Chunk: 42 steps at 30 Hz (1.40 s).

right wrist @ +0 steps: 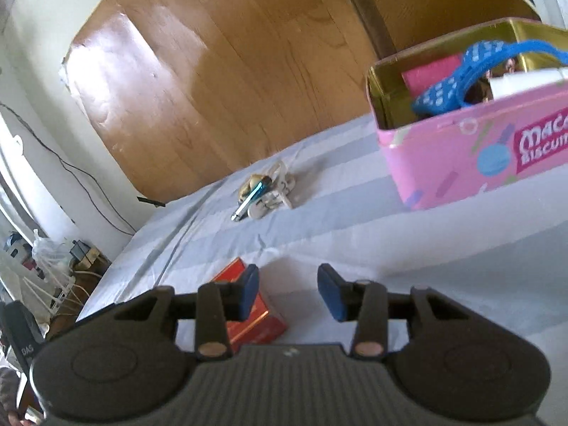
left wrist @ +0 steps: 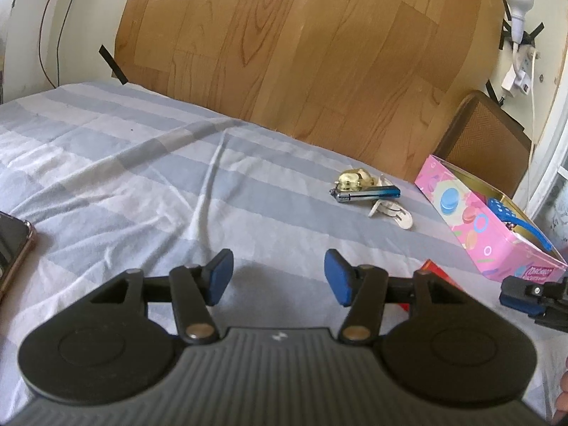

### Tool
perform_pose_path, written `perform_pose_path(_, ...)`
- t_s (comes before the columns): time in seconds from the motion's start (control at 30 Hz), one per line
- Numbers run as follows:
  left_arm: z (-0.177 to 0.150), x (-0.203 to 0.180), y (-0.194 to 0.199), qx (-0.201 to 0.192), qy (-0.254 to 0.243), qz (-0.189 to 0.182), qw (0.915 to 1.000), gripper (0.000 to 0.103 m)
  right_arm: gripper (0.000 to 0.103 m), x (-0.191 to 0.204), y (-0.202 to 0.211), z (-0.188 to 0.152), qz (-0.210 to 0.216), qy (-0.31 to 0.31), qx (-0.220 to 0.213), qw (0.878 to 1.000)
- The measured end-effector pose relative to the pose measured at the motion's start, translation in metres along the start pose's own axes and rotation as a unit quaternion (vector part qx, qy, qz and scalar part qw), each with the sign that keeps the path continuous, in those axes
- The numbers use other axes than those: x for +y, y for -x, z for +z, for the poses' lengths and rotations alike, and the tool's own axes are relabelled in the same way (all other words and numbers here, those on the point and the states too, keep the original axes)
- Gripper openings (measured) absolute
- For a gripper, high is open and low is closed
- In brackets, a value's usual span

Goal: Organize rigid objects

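in the left wrist view, the left tool (left wrist: 278,277) hovers over the striped bed sheet (left wrist: 142,177), released, its blue pads (left wrist: 220,277) wide apart with nothing between them. ahead of it and to its right lies a small pile on the sheet: a gold trinket (left wrist: 353,180), a blue and silver lighter-like piece (left wrist: 367,193) lying across it, and pale hair clips (left wrist: 390,213) under and just beside that. further right stands the open pink biscuit tin (left wrist: 472,220), with a blue spotted band (left wrist: 511,216) sticking out over its rim. a red box (left wrist: 438,273) peeks out just behind the tool's right arm, near the tin. at the far right edge the right tool (left wrist: 522,293) shows partly; from here i cannot tell how it stands. a phone (left wrist: 12,245) lies at the left edge, well apart from the pile. a wood-pattern board (left wrist: 301,46) rises behind the bed.

in the right wrist view, the right tool (right wrist: 289,291) is also released, its pads (right wrist: 330,293) apart and holding nothing, above the bed sheet (right wrist: 390,248). the red box (right wrist: 255,316) sits just beside and partly under its left finger; contact is unclear. the pile lies ahead and slightly left, the lighter-like piece (right wrist: 250,197) on top of the gold trinket (right wrist: 248,184) and the hair clips (right wrist: 277,195). the pink biscuit tin (right wrist: 461,163) stands ahead to the right, with the blue spotted band (right wrist: 454,85), something pink and something white inside it. the view is somewhat blurred.
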<state>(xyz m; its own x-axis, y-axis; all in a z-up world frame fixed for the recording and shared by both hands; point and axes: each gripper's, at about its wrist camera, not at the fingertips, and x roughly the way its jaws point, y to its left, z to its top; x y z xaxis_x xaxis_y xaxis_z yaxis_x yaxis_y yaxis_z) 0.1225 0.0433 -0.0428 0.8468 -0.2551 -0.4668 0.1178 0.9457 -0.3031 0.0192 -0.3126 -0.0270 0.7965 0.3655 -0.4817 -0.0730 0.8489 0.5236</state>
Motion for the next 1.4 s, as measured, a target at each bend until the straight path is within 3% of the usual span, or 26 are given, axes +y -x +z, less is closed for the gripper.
perform_pose_path(0.13, 0.0, 0.002, -0.003, 0.012, 0.006, -0.01, 0.9999, 0.059, 0.039, 0.004, 0.006, -0.002, 0.007, 0.035, -0.007, 0.999)
perform_pose_path(0.23, 0.002, 0.001, -0.003, 0.026, 0.0, -0.047, 0.9986, 0.06, 0.045, 0.02, 0.013, -0.006, 0.008, 0.095, -0.009, 0.995)
perform_pose_path(0.3, 0.005, -0.006, 0.0, 0.033, -0.007, -0.062, 0.9975, 0.061, 0.059, 0.033, 0.015, -0.013, 0.014, 0.149, 0.002, 0.989)
perform_pose_path(0.5, 0.009, -0.037, 0.006, 0.025, -0.018, -0.116, 0.9927, 0.076, 0.061, 0.053, 0.004, -0.035, 0.0, 0.256, 0.033, 0.966)
perform_pose_path(0.57, 0.008, -0.048, -0.002, 0.039, -0.035, -0.125, 0.9908, 0.077, 0.062, 0.055, 0.0, -0.036, 0.007, 0.263, 0.039, 0.964)
perform_pose_path(0.7, 0.01, -0.068, -0.017, 0.049, -0.061, -0.125, 0.9891, 0.091, 0.066, 0.063, -0.012, -0.036, 0.014, 0.276, 0.057, 0.959)
perform_pose_path(0.73, 0.011, -0.073, -0.022, 0.05, -0.067, -0.127, 0.9884, 0.092, 0.067, 0.066, -0.014, -0.036, 0.015, 0.282, 0.06, 0.958)
perform_pose_path(0.8, 0.012, -0.081, -0.032, 0.057, -0.08, -0.132, 0.9864, 0.092, 0.082, 0.069, -0.02, -0.038, 0.011, 0.292, 0.063, 0.954)
perform_pose_path(0.87, 0.012, -0.087, -0.043, 0.072, -0.091, -0.137, 0.9837, 0.091, 0.082, 0.072, -0.027, -0.04, 0.003, 0.302, 0.068, 0.951)
perform_pose_path(0.9, 0.011, -0.089, -0.048, 0.082, -0.093, -0.141, 0.9823, 0.087, 0.075, 0.073, -0.03, -0.041, 0.0, 0.305, 0.071, 0.95)
perform_pose_path(0.93, 0.008, -0.089, -0.054, 0.095, -0.091, -0.151, 0.9797, 0.072, 0.071, 0.073, -0.033, -0.04, -0.003, 0.307, 0.075, 0.949)
perform_pose_path(0.97, 0.005, -0.088, -0.056, 0.11, -0.088, -0.166, 0.9761, 0.063, 0.065, 0.073, -0.036, -0.039, -0.007, 0.308, 0.078, 0.948)
perform_pose_path(1.1, -0.005, -0.086, -0.045, 0.114, -0.077, -0.193, 0.9716, 0.059, 0.068, 0.062, -0.03, -0.031, -0.036, 0.302, 0.064, 0.951)
perform_pose_path(1.2, -0.006, -0.084, -0.036, 0.109, -0.064, -0.198, 0.972, 0.061, 0.068, 0.052, -0.024, -0.026, -0.056, 0.293, 0.056, 0.953)
perform_pose_path(1.27, -0.004, -0.08, -0.03, 0.098, -0.054, -0.198, 0.9738, 0.072, 0.069, 0.048, -0.02, -0.022, -0.066, 0.287, 0.053, 0.954)
perform_pose_path(1.3, -0.002, -0.079, -0.027, 0.09, -0.051, -0.189, 0.9766, 0.083, 0.07, 0.047, -0.019, -0.021, -0.067, 0.283, 0.053, 0.955)
perform_pose_path(1.4, 0.004, -0.069, -0.022, 0.07, -0.04, -0.163, 0.9833, 0.087, 0.07, 0.048, -0.018, -0.024, -0.069, 0.282, 0.056, 0.955)
